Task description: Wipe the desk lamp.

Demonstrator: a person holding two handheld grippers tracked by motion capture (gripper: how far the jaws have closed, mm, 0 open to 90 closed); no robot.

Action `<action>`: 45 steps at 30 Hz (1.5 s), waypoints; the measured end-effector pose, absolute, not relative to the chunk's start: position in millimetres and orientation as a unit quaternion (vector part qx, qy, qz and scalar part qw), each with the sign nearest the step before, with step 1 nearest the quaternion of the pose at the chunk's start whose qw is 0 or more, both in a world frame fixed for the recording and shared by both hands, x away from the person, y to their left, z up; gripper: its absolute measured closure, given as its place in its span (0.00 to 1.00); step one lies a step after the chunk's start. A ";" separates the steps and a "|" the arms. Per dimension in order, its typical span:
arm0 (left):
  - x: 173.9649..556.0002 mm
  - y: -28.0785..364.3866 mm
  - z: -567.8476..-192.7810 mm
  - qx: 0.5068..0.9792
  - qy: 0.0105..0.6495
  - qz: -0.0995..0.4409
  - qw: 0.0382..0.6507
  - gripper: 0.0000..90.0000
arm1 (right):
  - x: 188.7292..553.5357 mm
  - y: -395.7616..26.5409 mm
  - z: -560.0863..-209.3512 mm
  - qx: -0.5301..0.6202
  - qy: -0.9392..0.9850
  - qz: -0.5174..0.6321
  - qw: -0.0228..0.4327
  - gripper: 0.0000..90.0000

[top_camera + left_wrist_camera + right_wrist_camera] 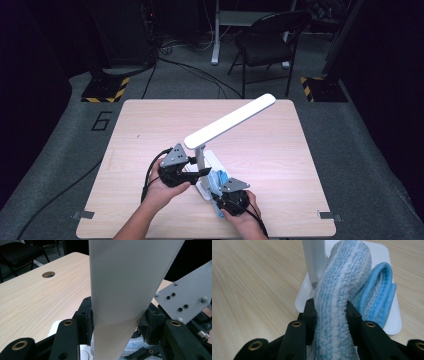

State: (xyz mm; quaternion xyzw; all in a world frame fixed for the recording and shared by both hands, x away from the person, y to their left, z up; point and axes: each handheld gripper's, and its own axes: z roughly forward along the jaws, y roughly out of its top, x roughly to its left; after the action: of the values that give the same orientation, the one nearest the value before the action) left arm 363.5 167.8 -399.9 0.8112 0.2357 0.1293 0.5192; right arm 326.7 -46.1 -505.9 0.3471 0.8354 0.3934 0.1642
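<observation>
The left tongs (199,173) are clamped across the upright white stem (200,157) of the desk lamp, steadying it on the wooden surface (260,150); the lamp head (231,121) slants up and away to the right. The right tongs (331,308) are clenched on a folded blue-and-white cloth (342,290). The cloth's long axis runs forward from these tongs, its far end touching the stem just above the white base (387,275). The right hand is therefore the nearer one for wiping the stem or base.

White desk lamp (227,122) upright on table, head tilted — blue-white cloth (342,297) bunched against its post.
</observation>
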 end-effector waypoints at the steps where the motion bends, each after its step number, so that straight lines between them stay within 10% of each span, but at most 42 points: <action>1: 363.2 167.8 -399.9 0.811 0.238 0.125 0.520 0.58 | 326.7 -46.1 -506.7 0.342 0.838 0.391 0.170 0.77; 45: 364.4 171.0 -400.7 0.814 0.223 0.120 0.523 0.58 | 374.1 -114.3 -511.6 0.438 0.787 0.387 0.197 0.77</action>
State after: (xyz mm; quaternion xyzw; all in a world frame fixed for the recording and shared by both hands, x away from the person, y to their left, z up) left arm 364.4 171.0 -400.7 0.8138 0.2229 0.1204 0.5230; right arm 374.1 -114.3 -511.6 0.4382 0.7872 0.3867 0.1968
